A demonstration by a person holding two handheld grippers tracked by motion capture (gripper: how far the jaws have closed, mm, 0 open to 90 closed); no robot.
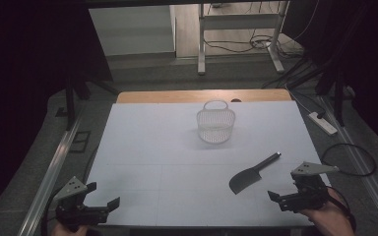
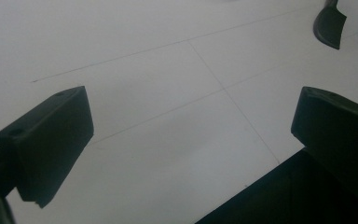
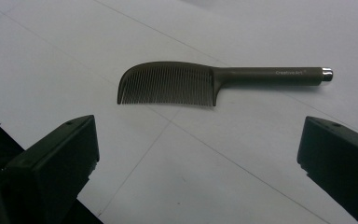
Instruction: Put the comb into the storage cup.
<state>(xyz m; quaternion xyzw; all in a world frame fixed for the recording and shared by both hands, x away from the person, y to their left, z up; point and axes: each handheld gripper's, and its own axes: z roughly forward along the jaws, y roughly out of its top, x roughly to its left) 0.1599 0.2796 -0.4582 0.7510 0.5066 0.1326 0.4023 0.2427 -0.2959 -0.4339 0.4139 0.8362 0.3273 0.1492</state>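
Both pairs of jaws stand wide apart and grip nothing. Left gripper (image 1: 102, 194) hangs over the near left corner of the white table (image 1: 152, 147), with bare surface between its jaws in the left gripper view. Right gripper (image 1: 295, 191) sits at the near right edge, and the comb (image 3: 205, 81) lies just ahead of its jaws, apart from them.

In the high view the comb (image 1: 252, 173) reads as little more than a dark blade-shaped patch (its teeth cannot be made out there); the right gripper view shows the teeth, the straight handle with a metal end cap, and small white lettering too fine to read fully. In the left gripper view its toothed end (image 2: 330, 25) is cut off by the top edge. Dim light blacks out the room at both sides.

A white mesh basket (image 1: 215, 125) with an arched handle stands upright toward the far middle of the table, well apart from the comb; nothing can be seen inside it.
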